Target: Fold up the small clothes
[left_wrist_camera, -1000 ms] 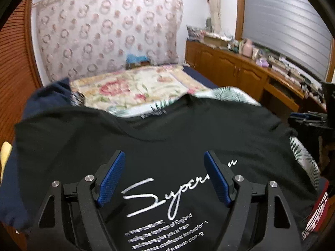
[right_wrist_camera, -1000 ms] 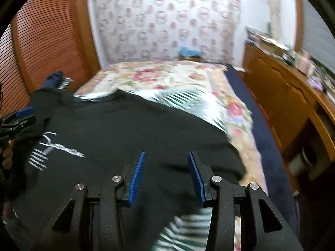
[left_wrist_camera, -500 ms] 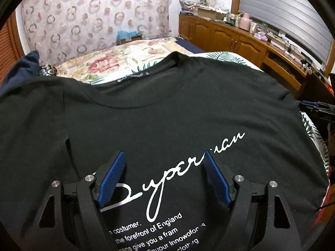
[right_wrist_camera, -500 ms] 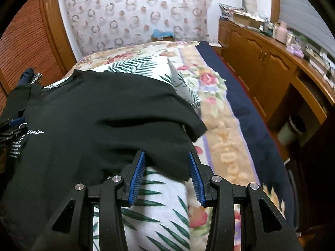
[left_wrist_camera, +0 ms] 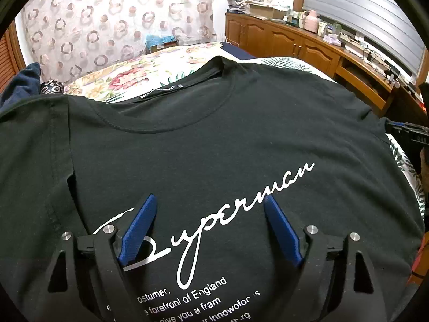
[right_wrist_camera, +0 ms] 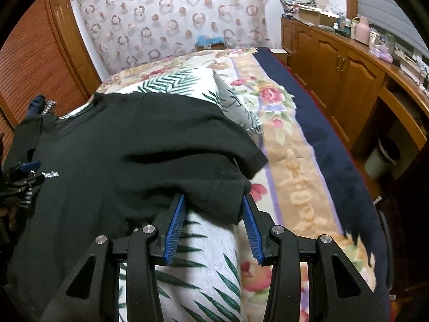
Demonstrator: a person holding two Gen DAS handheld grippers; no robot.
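The left hand-held gripper point(left_wrist_camera: 207, 216) is held over the chest of the black shirt point(left_wrist_camera: 214, 139). Its jaws are spread wide and are opening more. Only the flat shirt front is seen between the blue pads point(left_wrist_camera: 139, 228); nothing is pinched. White writing point(left_wrist_camera: 203, 228) is seen under and past the pads.

The right hand-held gripper point(right_wrist_camera: 213, 206) is held at the edge of the shirt point(right_wrist_camera: 134, 155), by the sleeve point(right_wrist_camera: 222, 198). Its jaws are partly spread. The sleeve's hem lies between the blue fingertips point(right_wrist_camera: 177, 217). It cannot be told if the tips touch the cloth. The cloth is not seen to be squeezed.

The shirt is laid face up on a leaf-print cloth point(right_wrist_camera: 198, 268), which is spread on the bed point(right_wrist_camera: 295, 166). The neck of the shirt is turned to the far end of the bed. A flower blanket point(right_wrist_camera: 268, 99) is seen past the shirt, and a dark blue cover point(right_wrist_camera: 335, 155) along the bed's side. A circle-print curtain point(left_wrist_camera: 112, 21) is hung behind the bed. Wooden cupboards point(right_wrist_camera: 335, 61) with many small things on top are seen by the window.
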